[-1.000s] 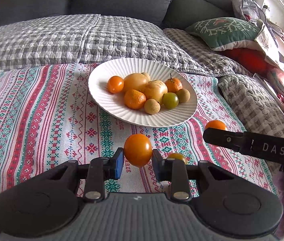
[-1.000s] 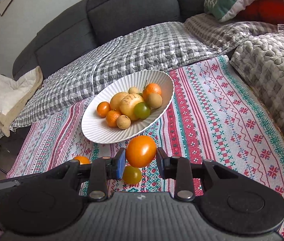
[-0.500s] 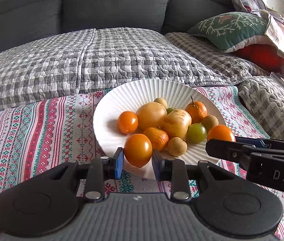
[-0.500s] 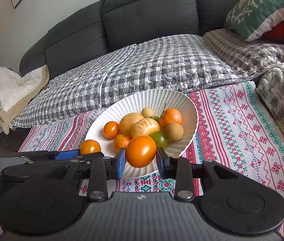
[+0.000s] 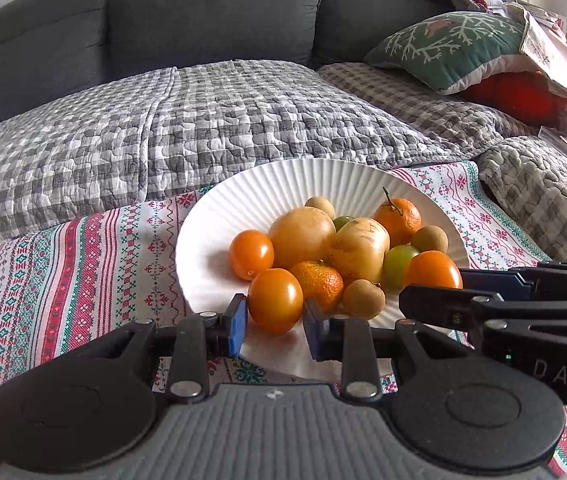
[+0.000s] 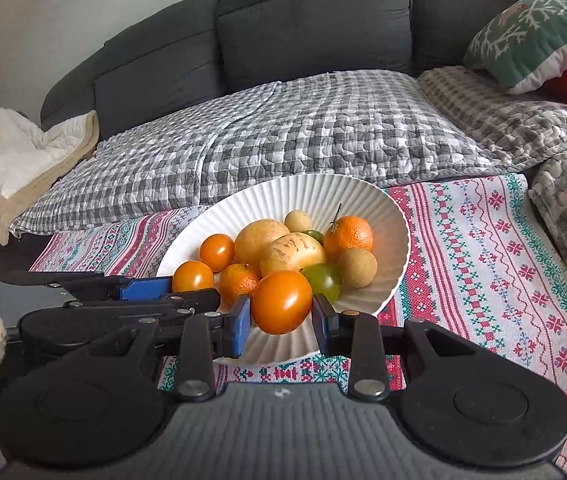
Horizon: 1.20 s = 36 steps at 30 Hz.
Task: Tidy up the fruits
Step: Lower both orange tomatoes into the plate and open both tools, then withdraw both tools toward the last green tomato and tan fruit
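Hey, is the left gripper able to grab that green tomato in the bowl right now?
Probably not. The left gripper is shut on an orange tomato, and the green tomato sits behind a mandarin and a small brown fruit, beside the right gripper's tomato.

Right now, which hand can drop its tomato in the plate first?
Probably the left. The left gripper holds its orange tomato just above the white plate, over a bare spot. The right gripper's tomato hangs over piled fruit.

heaped fruits [image 5: 357, 248] fill white ribbed plate [image 5: 211, 216]; two orange tomatoes [image 5: 275, 300] above its rim.
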Motion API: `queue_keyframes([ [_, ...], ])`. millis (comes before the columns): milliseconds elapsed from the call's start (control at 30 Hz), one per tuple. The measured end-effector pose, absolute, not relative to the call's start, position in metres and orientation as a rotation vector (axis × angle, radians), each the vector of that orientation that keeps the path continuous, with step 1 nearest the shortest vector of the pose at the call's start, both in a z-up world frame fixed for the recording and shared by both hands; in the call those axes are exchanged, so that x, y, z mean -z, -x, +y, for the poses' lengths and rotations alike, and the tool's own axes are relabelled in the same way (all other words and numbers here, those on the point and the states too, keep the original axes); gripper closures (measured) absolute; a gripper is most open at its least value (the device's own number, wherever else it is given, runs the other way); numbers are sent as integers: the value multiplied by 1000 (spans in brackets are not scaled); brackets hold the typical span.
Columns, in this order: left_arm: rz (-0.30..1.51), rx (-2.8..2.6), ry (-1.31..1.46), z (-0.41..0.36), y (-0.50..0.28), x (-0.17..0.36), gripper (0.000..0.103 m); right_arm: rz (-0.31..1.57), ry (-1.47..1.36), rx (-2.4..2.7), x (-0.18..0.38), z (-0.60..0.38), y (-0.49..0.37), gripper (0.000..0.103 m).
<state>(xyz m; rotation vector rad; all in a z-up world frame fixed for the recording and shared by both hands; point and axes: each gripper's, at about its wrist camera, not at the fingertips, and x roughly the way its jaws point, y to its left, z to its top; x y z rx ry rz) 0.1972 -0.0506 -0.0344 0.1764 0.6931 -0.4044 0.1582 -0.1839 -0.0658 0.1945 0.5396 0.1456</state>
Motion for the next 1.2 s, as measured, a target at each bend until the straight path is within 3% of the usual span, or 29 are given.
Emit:
queue_keyframes([
  [200,682,403,-174,-49,-195,34,66,536,-204,-131,64,-185,-156,68],
  [467,683,398,-166,-46,-185,26,39,532,-195,-120,57,-188,-145,50],
  [767,694,390,-140,-39,-165,15,21,560,-169,-92,49,-191,-125,33],
  [1200,746,335,-111,-21,-131,11,11,603,-132,-61,44,-190,-89,18],
])
